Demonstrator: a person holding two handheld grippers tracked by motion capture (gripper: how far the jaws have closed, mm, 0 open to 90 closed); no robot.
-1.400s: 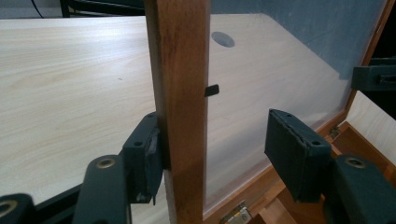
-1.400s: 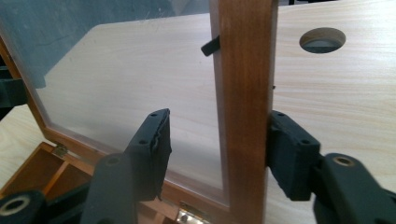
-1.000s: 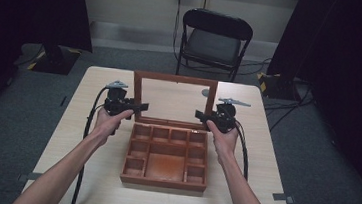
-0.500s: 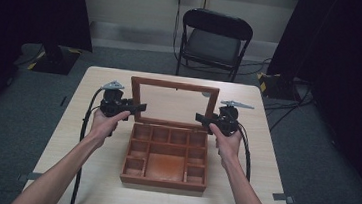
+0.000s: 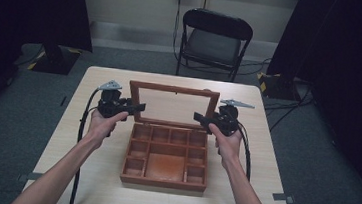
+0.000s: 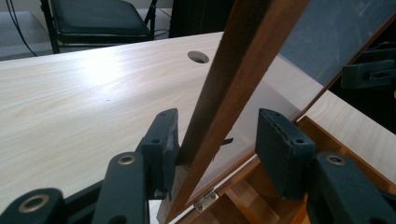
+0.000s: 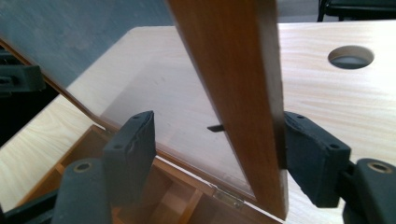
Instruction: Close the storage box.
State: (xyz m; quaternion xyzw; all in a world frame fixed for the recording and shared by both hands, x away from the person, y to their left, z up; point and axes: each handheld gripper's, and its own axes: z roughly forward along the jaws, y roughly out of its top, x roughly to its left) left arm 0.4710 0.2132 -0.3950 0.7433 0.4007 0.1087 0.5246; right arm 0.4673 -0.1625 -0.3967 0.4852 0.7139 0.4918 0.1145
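In the high view the wooden box [image 5: 163, 183] sits mid-table [image 5: 261, 190] with its compartments bare, and its glass-paned lid [image 5: 174, 88] stands raised on the far edge, roughly upright. The left hand-held gripper [image 5: 135, 108] is at the lid's left side rail and the right hand-held gripper [image 5: 198, 118] at its right side rail. In the left gripper view the jaws straddle the lid [image 6: 233, 79]. One pad touches the rail's outer face and the other stands clear on the pane side, so this hand-held gripper is apart rather than clamped. A small hinge [image 6: 205, 199] shows below. In the right gripper view the lid [image 7: 233, 79] again runs between the jaws. The outer pad rests against the wood and the inner pad is well off the glass. These jaws have just been opening, so nothing is gripped. The step in hand looks like letting go of the lid once it is swung open. The next move calls for drawing both hand-held grippers out sideways, away from the rails, without dragging a pad on the frame. A nudge could tip the lid forward onto the box, so it should first be seen to stand on its hinges unaided.
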